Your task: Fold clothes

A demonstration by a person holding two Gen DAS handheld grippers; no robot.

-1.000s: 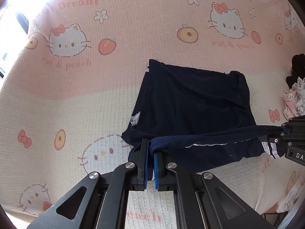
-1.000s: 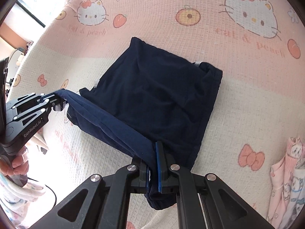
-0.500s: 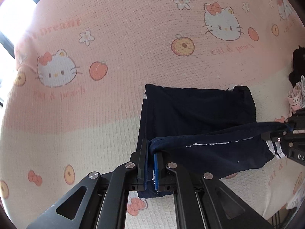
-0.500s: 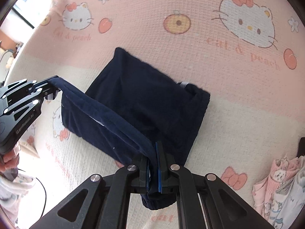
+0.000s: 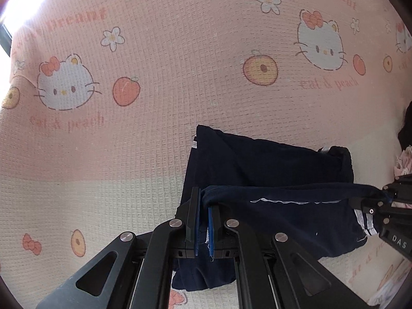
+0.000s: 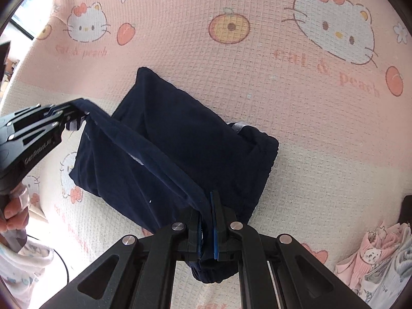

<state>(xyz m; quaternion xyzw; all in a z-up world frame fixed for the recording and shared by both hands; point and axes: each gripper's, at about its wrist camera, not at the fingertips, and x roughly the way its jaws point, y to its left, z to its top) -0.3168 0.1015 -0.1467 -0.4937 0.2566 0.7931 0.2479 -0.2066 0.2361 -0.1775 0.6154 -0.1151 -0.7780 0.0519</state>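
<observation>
In the left wrist view, a navy garment point(image 5: 270, 170) of soft knit cloth is seen at 5 o'clock on a waffle-textured pink and cream blanket point(image 5: 154, 103) printed with cats and peaches. Its stitched hem is clamped by the left gripper point(image 5: 203, 200) and stretched taut to the right gripper point(image 5: 386, 198) at 3 o'clock.

In the right wrist view, the same hem is pinched by the right gripper point(image 6: 207, 206); the folded garment point(image 6: 180, 134) lies at centre, and crumpled pink clothes point(image 6: 381, 257) are heaped at 4 o'clock.

One navy garment point(image 6: 180, 139) lies on one blanket point(image 6: 296, 103). Two tools: left point(image 5: 203, 206) and right point(image 6: 207, 215). One clothes pile point(image 6: 381, 257) sits aside.
</observation>
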